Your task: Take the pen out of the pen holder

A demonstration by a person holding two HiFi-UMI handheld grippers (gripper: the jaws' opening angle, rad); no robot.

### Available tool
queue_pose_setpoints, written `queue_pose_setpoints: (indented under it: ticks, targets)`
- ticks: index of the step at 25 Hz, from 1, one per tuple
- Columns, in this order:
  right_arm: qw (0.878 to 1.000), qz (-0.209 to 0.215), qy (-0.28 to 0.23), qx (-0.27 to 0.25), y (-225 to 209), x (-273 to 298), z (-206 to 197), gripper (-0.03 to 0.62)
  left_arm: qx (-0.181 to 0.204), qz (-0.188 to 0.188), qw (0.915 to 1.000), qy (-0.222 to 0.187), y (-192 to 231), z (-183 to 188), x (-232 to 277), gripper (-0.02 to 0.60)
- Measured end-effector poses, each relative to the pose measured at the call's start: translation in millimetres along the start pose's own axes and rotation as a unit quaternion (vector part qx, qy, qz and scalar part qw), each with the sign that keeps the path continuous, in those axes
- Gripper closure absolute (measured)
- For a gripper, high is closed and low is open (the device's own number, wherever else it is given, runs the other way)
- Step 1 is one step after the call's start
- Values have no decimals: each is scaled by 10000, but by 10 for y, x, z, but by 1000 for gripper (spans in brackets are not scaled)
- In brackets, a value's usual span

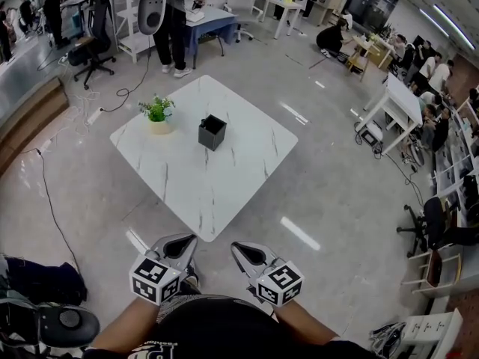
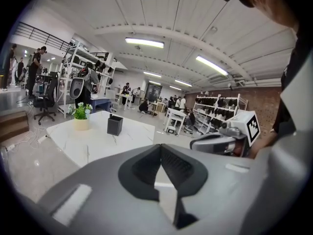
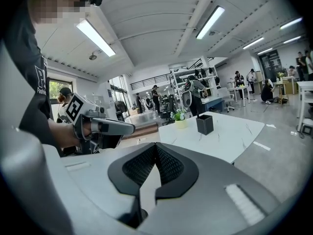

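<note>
- The head view looks steeply down from above the person. The white table lies well ahead, and the left gripper and right gripper sit close at the bottom edge.
- Each gripper view sits low and faces the far-off table along its own jaws.
- All three views share the table, the pen holder and the potted plant.

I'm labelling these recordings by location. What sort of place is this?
Probably an open-plan lab or workshop office: people at white desks, a wheeled office chair, and stocked shelving racks.
</note>
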State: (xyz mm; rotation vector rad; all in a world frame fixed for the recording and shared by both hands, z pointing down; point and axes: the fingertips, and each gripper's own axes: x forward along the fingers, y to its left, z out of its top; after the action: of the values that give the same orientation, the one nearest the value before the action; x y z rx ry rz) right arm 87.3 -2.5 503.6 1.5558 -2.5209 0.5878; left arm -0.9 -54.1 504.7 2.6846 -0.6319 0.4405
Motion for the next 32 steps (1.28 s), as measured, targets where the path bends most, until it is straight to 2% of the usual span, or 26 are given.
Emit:
queue_pose_setpoints:
  ticks: [17, 28, 32]
  targets:
    - [9993, -360, 17, 4, -508, 1055, 549, 594, 218, -382, 9990, 58, 1073, 629, 515, 525]
    - [9972, -741, -82, 23, -740, 1501, 744, 594, 376, -664, 9970, 94, 1576, 796, 737, 525]
    - [9968, -798, -29, 79, -799, 1586, 731, 594, 293, -716, 9969, 143, 1679, 804, 812, 525]
